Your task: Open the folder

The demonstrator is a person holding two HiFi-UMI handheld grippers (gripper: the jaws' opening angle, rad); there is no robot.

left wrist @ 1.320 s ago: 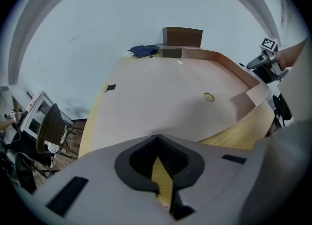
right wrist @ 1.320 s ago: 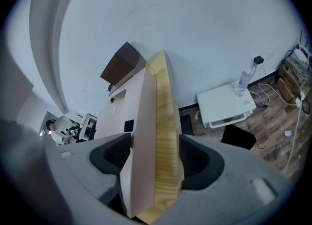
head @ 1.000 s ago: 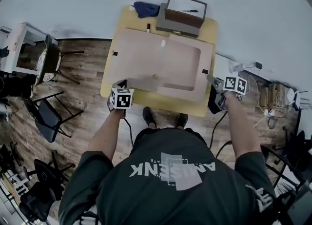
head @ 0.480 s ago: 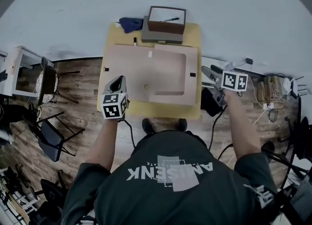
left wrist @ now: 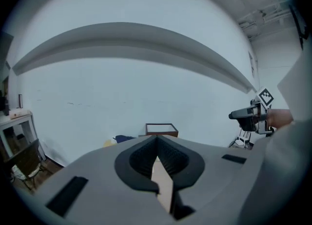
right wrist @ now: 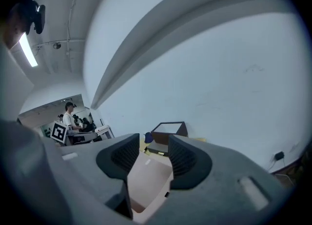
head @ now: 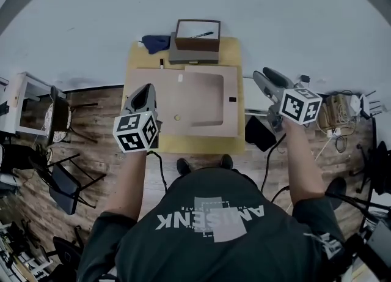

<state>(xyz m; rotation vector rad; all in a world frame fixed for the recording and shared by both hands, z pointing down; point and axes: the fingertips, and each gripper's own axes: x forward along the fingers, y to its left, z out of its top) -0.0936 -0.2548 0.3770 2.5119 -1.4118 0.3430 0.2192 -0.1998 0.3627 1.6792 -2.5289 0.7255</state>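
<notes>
1. The brown box (head: 197, 33) stands at the far edge of the table (head: 137, 54), on a grey slab. It has a pale lining, and a pen (head: 202, 34) lies in it.
2. A blue cloth (head: 155, 43) lies just left of the box.
3. The folder (head: 195, 100) lies open and flat in the middle of the table, near of the box. Its right half carries a pocket, and I can't make out anything in it.
4. Your shirt has pale lettering across the back, seen upside down and too unclear to read. Each gripper's cube shows black-and-white square markers.
5. Your left gripper (head: 143, 93) has its fingers pressed together with nothing in them. It hangs above the table's near left part.
6. Your right gripper (head: 267, 79) is off the table's right edge. Its fingers stand partly apart and have just been closing. Nothing is between them, and the folder shows only far below through the gap.
7. A second ago both grippers were low at the table's near edge, one at each side of the folder. Both are now raised well clear of it and look larger in the head view.
8. The folder, box and cloth lie as they did.
</notes>
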